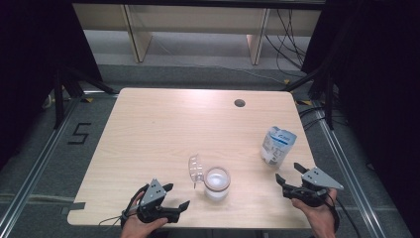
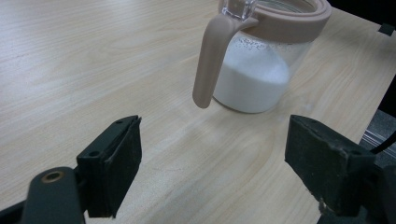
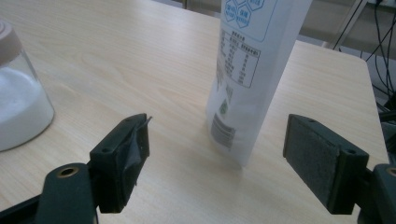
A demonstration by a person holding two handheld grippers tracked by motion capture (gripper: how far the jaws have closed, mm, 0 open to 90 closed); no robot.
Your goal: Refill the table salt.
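Two sets of tongs were in play, and both stood spread wide with nothing between their pads. The right tongs [image 1: 289,174] faced the white pouch [image 1: 277,145], which stood upright on the tabletop [image 1: 163,129] just ahead of them, close but apart, its lower part framed between the two jaws in the right gripper view. The left tongs [image 1: 178,195] sat low, aimed at the glass jar [image 1: 217,183] half full of white powder, near and slightly to their far side, with its pink lid [image 1: 196,169] swung open and its strap hanging down toward them. My read: the pouch was next to be grasped. To do it well, the right tongs had to come in level, centre the pouch between the pads, and pinch the firmer middle rather than the slack top, gently, since a soft bag tips or buckles. The left tongs could steady the jar.
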